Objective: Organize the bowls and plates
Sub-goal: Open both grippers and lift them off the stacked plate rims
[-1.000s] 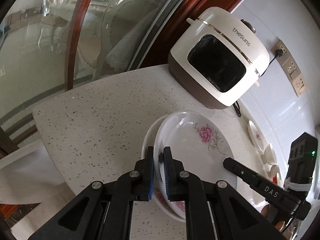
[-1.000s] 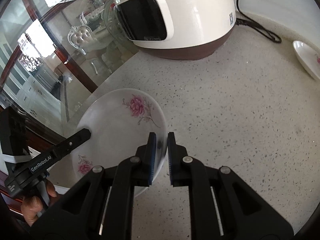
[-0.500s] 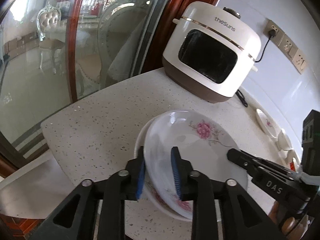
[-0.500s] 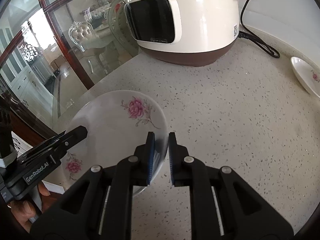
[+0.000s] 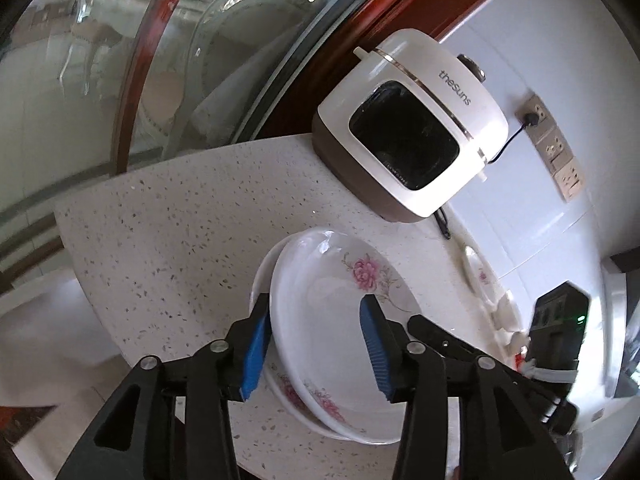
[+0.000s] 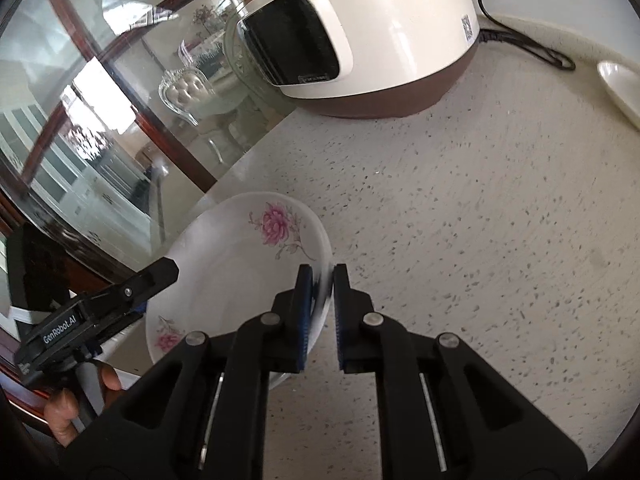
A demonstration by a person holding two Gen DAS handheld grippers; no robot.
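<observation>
- A flowered plate [image 5: 344, 312] is seen stacked, slightly tilted, on a second plate [image 5: 262, 276], near the bench [image 5: 168, 232] edge that runs along the glass partition [image 5: 120, 80].
- The left gripper [image 5: 316, 344] is released: its jaws have just been opening, and the top plate's near rim lies between the blue pads [image 5: 254, 350] without being pressed.
- The right gripper [image 6: 318, 312] is clenched on the opposite rim of the flowered plate [image 6: 240, 272], the rim being pinched between its pads.
- A white rice cooker [image 5: 408, 120] is stood at the bench's far end by the wall.
- Further dishes [image 5: 478, 276] are lined along the wall edge, well apart from both grippers.
</observation>
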